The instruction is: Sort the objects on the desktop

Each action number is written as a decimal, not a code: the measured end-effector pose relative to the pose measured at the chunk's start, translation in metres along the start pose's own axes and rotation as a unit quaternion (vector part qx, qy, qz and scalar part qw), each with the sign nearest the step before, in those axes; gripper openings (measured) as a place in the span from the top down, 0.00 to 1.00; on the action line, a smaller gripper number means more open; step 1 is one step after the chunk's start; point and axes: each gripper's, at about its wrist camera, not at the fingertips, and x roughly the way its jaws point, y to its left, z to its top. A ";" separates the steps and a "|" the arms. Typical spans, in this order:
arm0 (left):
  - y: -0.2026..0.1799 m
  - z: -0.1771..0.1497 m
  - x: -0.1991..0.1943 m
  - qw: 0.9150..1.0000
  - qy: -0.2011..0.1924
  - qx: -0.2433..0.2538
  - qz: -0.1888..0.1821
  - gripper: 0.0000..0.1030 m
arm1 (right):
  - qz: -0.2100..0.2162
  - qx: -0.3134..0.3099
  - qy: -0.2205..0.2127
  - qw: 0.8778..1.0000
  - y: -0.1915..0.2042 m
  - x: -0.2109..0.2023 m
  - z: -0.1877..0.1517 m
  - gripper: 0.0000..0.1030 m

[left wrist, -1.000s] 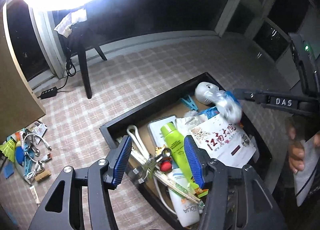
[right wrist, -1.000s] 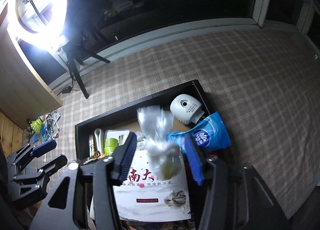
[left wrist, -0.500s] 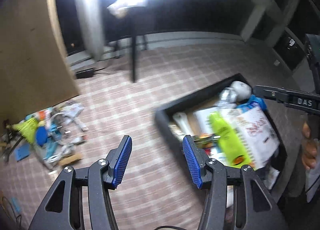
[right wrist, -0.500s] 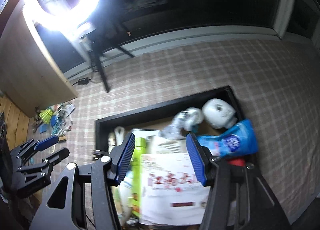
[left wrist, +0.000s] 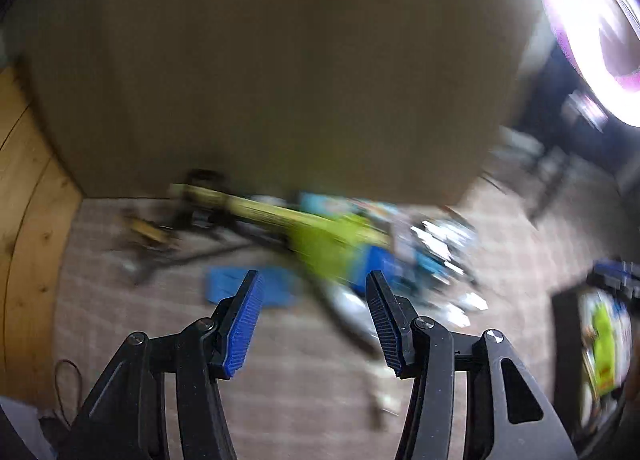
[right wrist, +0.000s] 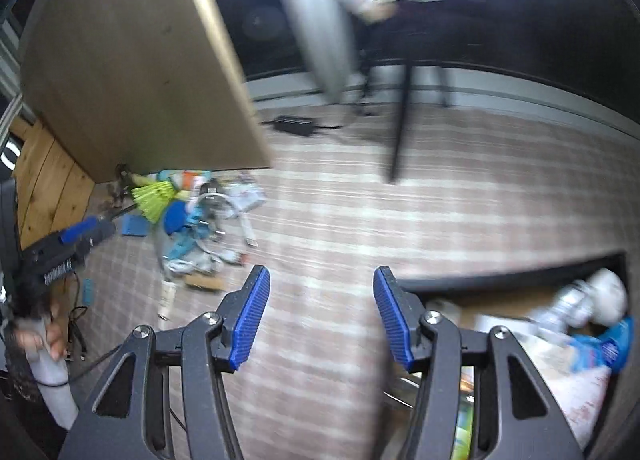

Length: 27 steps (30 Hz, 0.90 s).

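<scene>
Your left gripper [left wrist: 312, 322] has swung off the black tray [left wrist: 562, 340] to the loose pile [left wrist: 340, 244] at far left, jaws apart and empty; blur hides single items. From the right wrist, your right gripper [right wrist: 320, 316] also hangs open and empty, tray [right wrist: 516, 280] near right, pile [right wrist: 192, 216] far left. You are between picks; next, steady over one item.
</scene>
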 end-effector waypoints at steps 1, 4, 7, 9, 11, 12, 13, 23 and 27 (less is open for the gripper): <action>0.014 0.005 0.004 1.000 -0.001 -0.010 0.003 0.52 | 0.000 -0.002 0.003 1.000 0.007 0.009 0.005 0.48; 0.057 0.019 0.023 0.999 -0.003 -0.041 0.006 0.52 | 0.009 -0.002 0.011 1.000 0.028 0.040 0.020 0.48; 0.091 0.033 0.043 0.997 -0.009 -0.072 0.014 0.52 | 0.016 0.007 0.015 1.000 0.049 0.067 0.037 0.48; 0.108 0.040 0.053 0.995 -0.014 -0.096 0.011 0.51 | 0.020 0.018 0.016 1.000 0.060 0.084 0.045 0.48; 0.124 0.046 0.064 0.992 -0.019 -0.124 0.001 0.50 | 0.018 0.029 0.021 0.999 0.070 0.102 0.052 0.48; 0.130 0.047 0.069 0.991 -0.022 -0.135 -0.004 0.50 | 0.015 0.031 0.022 0.999 0.073 0.107 0.054 0.48; 0.137 0.048 0.074 0.989 -0.024 -0.149 -0.010 0.50 | 0.006 0.033 0.022 0.999 0.075 0.114 0.056 0.48; 0.162 0.034 0.110 0.979 -0.026 -0.199 -0.036 0.49 | -0.032 0.090 0.001 0.995 0.079 0.148 0.060 0.48; 0.156 0.024 0.113 0.982 -0.028 -0.184 -0.032 0.49 | -0.044 0.086 -0.006 0.995 0.087 0.153 0.058 0.48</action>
